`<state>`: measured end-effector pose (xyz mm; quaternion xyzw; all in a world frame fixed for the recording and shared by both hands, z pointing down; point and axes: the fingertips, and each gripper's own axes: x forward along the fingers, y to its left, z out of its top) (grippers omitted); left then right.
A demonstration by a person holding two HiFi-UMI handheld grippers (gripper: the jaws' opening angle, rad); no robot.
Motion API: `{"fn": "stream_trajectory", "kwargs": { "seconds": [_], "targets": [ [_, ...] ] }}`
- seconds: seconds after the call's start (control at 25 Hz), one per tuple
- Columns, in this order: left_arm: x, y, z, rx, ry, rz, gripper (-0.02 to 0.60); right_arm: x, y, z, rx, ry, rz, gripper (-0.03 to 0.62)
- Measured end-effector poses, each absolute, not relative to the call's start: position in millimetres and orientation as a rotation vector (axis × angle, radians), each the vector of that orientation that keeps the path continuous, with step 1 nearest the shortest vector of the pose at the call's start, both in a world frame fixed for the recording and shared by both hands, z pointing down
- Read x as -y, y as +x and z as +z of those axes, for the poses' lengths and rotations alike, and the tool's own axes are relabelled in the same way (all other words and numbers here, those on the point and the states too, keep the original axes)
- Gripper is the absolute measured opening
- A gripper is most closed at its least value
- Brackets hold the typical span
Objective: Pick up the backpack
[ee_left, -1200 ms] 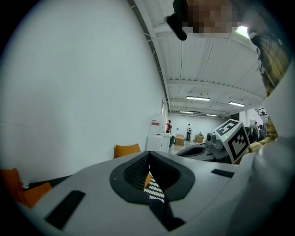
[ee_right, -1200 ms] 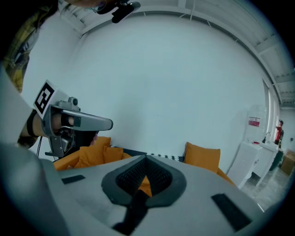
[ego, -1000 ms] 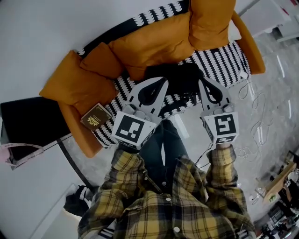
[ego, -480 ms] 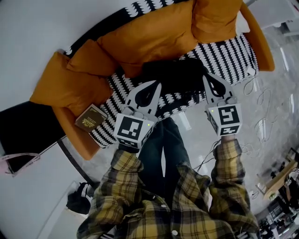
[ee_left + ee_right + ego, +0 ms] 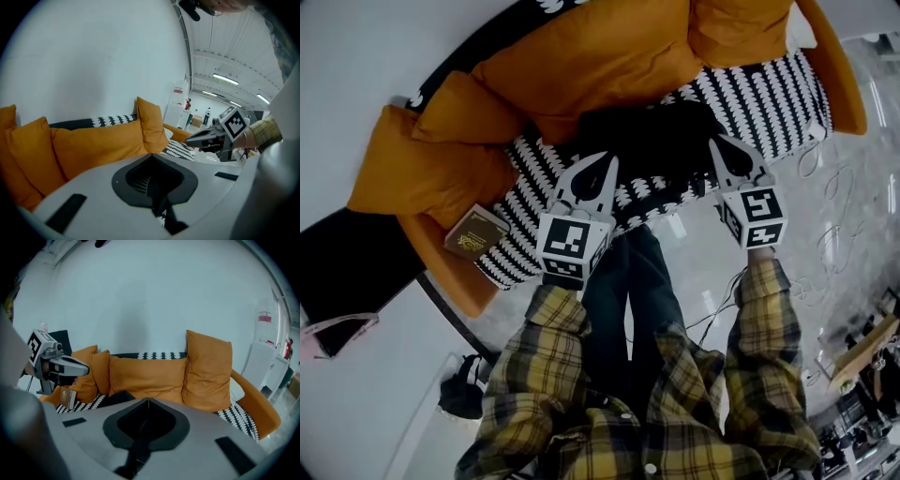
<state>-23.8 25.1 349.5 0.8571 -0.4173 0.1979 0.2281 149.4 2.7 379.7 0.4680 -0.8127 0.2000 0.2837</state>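
Orange sofa with a black-and-white patterned seat, standing on a pale glossy floor. On the seat: a black backpack mid-way, orange cushions along the back, a brown book at one end. On the floor beside the sofa, loose white cables.

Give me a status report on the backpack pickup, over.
Left tongs and right tongs shut, empty. Backpack lying on the sofa seat, not gripped. Book off to the side, not in the way.
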Motion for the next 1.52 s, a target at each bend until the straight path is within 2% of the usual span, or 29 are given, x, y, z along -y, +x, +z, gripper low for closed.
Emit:
{"fn": "stream_trajectory", "kwargs": {
  "seconds": [0.28,0.68,0.76,0.84,0.88,0.92,1.04,1.12,1.28,1.52],
  "targets": [
    [-31.3,-37.0,413.9,1.164,2.246,0.673,0.017,-3.4,156.7,436.7,2.093,1.188,0.602,0.016],
    [-41.3,-41.0,464.7,1.159,2.117,0.739,0.017,-3.8,160.5,469.5,2.08,1.136,0.644,0.025],
    [-45.0,-42.7,469.9,1.153,2.104,0.727,0.018,-9.0,157.5,471.1,2.079,1.118,0.632,0.11],
    [-44.9,-49.9,471.9,1.157,2.096,0.719,0.02,-11.6,150.3,471.6,2.074,1.103,0.613,0.162],
    [-43.9,-52.3,472.6,1.159,2.09,0.712,0.047,-12.2,147.6,472.5,2.072,1.094,0.605,0.184],
    [-42.6,-52.5,473.6,1.158,2.082,0.704,0.113,-12.7,146.4,474.2,2.073,1.081,0.598,0.208],
    [-38.6,-43.1,480.8,1.14,2.062,0.7,0.245,-11.9,148.9,481.2,2.081,1.022,0.559,0.283],
    [-38.8,-38.7,486.5,1.126,2.053,0.727,0.304,-10.8,149.9,481.3,2.077,0.986,0.502,0.313],
    [-45.2,-43.5,495.7,1.097,2.037,0.76,0.333,-9.0,149.4,479.0,2.049,0.958,0.432,0.334],
    [-44.0,-43.1,520.6,1.097,2.013,0.817,0.339,-8.6,172.9,510.0,1.97,0.915,0.463,0.347]
  ]
}}
